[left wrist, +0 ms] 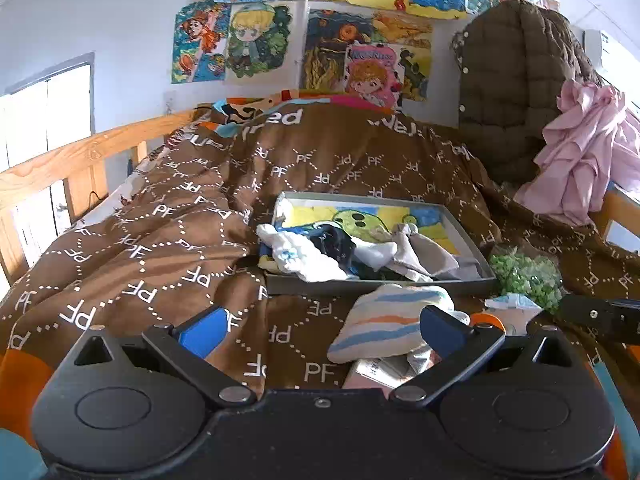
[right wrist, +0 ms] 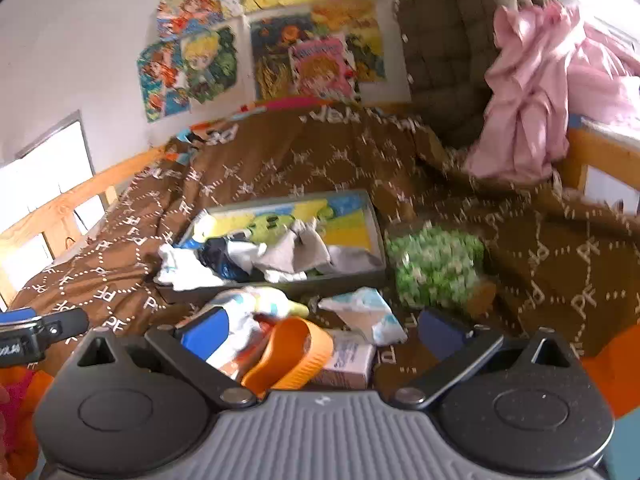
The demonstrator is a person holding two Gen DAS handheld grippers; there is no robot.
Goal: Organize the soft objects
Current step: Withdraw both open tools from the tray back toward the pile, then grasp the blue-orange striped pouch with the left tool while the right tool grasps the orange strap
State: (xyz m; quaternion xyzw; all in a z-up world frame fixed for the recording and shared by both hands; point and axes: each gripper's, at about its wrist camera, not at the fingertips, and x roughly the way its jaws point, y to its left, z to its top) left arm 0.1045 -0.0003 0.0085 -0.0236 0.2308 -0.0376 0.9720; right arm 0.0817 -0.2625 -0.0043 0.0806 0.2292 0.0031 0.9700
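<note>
Left tongs (left wrist: 324, 330) stand wide and hold nothing; the striped sock (left wrist: 384, 326) lies on the brown bedcover (left wrist: 140, 248) between the blue fingers, touching the right one; the grey tray (left wrist: 472, 248) of socks (left wrist: 304, 258) sits just beyond. Right tongs (right wrist: 322, 330) stand wide and empty above an orange cup (right wrist: 296, 354) and a small box (right wrist: 348, 360); a green bundle (right wrist: 436, 266) lies right of the tray.
</note>
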